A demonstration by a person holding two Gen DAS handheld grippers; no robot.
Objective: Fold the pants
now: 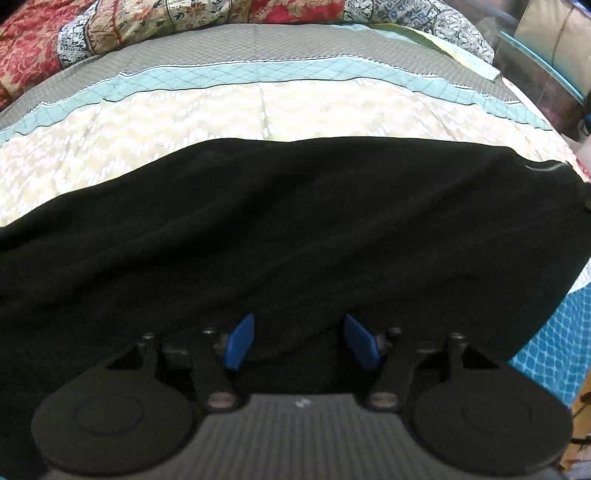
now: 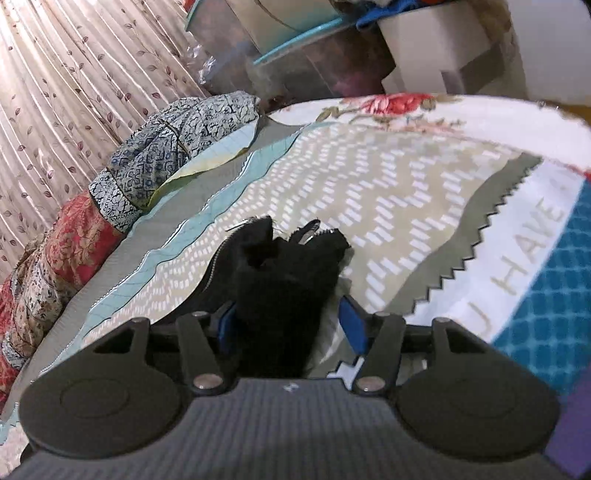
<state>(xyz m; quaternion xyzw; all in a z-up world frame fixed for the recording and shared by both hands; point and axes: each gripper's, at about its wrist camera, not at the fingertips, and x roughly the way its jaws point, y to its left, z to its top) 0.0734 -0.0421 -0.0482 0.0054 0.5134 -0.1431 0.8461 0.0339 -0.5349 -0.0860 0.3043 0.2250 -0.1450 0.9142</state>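
One black, rumpled pants [image 1: 280,229] spread

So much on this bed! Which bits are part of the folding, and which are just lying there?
Part of the job:
- black pants
- left gripper, fingers apart over the pants
- right gripper, fingers apart with the pants' end between them
- bedspread, the folding surface

Just lying about:
- patterned pillows
- curtain
- storage boxes

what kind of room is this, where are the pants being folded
Most likely a bedroom. The black pants lie on a bed with a patterned bedspread, floral pillows sit along its far edge, and a leaf-print curtain hangs behind it.
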